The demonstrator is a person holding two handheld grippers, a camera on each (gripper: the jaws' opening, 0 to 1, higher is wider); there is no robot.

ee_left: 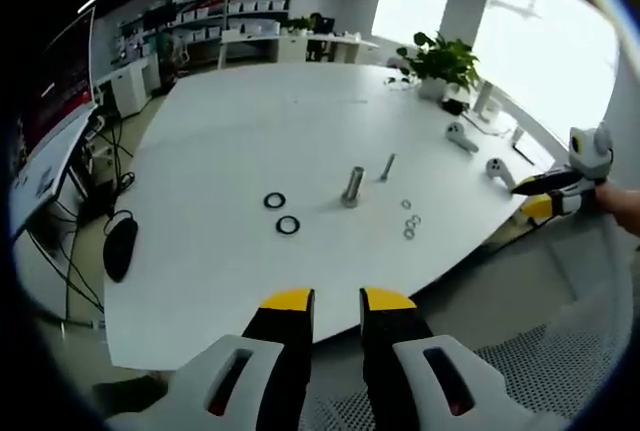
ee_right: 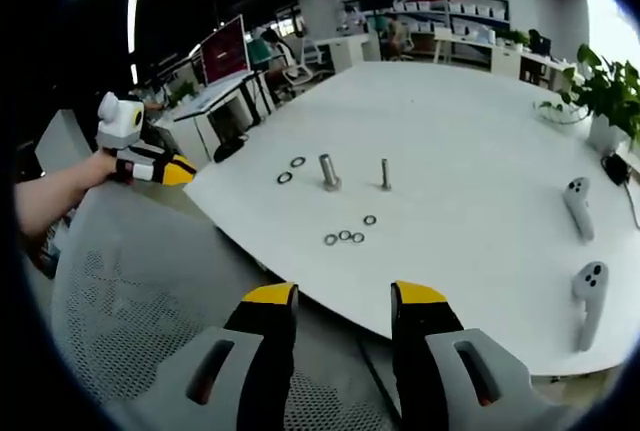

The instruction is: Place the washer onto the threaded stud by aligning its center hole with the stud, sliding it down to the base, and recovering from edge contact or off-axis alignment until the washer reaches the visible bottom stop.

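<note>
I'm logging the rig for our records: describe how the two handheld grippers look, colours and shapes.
Both match. The left gripper has two black jaws with yellow tips, rising from pale grey housings with slotted openings. The right gripper is built the same. Seen from the side in the other's view, each carries a white box on top with yellow and black below it. A bare forearm holds the left one; no sleeve shows.

The white counter (ee_right: 470,121) has lots of bare room on top, so a gripper can come in from the near edge without bumping anything. In the middle stand a thick stud (ee_right: 328,172) and a thin bolt (ee_right: 385,173), with a clear gap between them. Two dark rings (ee_right: 291,170) lie flat beside the stud, and four small washers (ee_right: 348,234) lie nearer the edge. Two white controllers (ee_right: 584,251) lie far off to one side. A mesh chair back (ee_right: 130,291) stands in front of the counter.
</note>
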